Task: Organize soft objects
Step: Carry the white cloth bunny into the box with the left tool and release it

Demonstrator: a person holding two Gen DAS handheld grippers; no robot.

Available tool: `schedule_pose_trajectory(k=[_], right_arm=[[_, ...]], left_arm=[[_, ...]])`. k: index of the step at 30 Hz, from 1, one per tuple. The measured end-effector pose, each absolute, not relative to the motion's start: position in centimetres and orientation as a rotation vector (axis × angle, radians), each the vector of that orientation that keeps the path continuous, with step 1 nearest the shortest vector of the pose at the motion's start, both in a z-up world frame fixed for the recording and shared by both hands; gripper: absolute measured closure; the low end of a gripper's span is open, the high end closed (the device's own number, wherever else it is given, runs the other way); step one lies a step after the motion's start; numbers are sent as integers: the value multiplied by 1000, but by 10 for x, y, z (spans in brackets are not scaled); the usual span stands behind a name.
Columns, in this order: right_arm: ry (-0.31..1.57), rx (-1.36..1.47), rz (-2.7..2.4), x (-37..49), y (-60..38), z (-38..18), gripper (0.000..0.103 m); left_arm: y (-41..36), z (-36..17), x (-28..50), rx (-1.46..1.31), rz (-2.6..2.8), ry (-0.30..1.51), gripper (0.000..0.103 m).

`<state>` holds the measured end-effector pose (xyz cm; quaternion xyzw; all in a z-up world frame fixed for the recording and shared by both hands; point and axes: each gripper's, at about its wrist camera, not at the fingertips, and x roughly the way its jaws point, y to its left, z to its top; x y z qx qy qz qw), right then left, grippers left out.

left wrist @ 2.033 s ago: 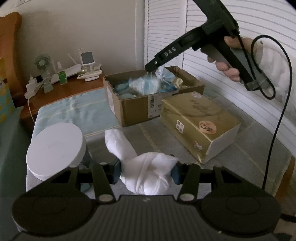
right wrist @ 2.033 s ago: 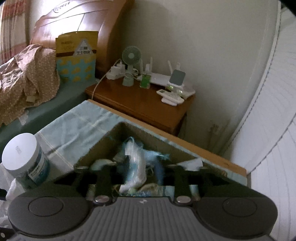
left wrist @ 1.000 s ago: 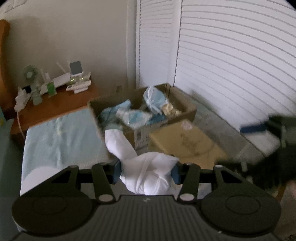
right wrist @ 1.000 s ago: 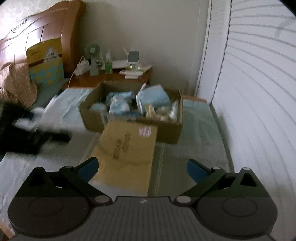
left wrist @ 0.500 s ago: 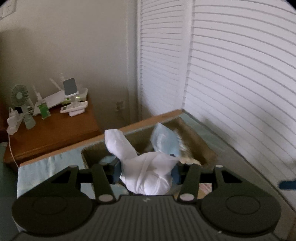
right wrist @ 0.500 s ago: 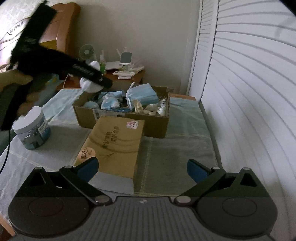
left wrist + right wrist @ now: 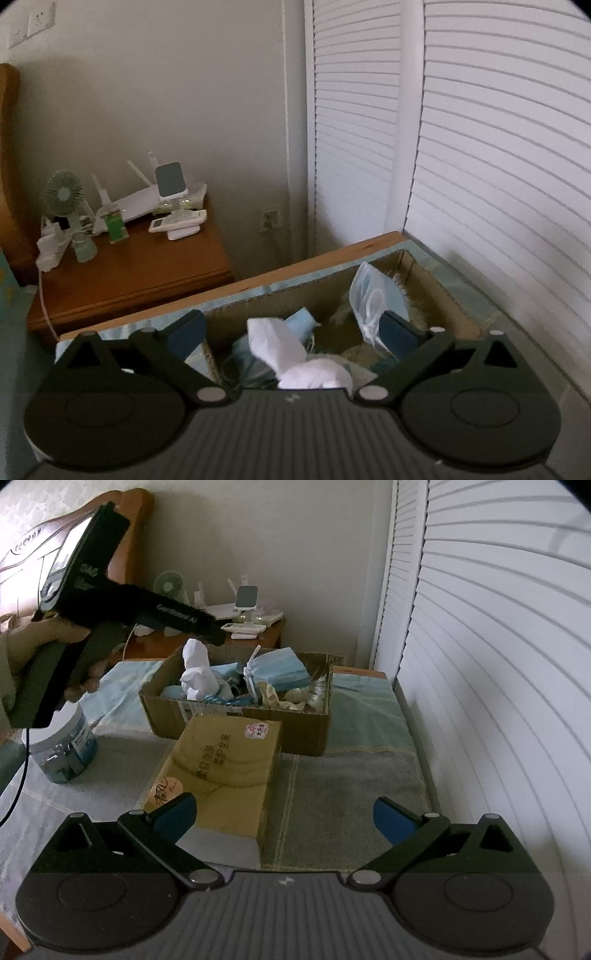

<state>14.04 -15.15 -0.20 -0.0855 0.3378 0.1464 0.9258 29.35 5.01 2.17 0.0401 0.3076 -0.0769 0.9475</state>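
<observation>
Two grippers, one bundle: the left gripper is opening its jaws just above the white cloth bundle, which probably rests already in the cardboard box; the right gripper, jaws apart and empty, hangs nearer, well apart

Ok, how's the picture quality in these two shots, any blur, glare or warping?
Left wrist view: dim and soft, the louvred doors bowed by the fisheye, the white cloth bundle pale against the shaded cardboard box. Right wrist view: sharper, dark corners, glare on the headboard.
</observation>
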Motion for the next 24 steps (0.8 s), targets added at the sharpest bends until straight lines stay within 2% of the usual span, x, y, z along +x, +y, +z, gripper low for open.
schedule_pose_trajectory(k=[13,24], right_arm=[[732,-145,196,150,-151,12,0],[822,-124,127,141,-148,10,0]], left_arm=[[49,24,202,63,-89,631,2],[38,15,136,-43,1,771,2]])
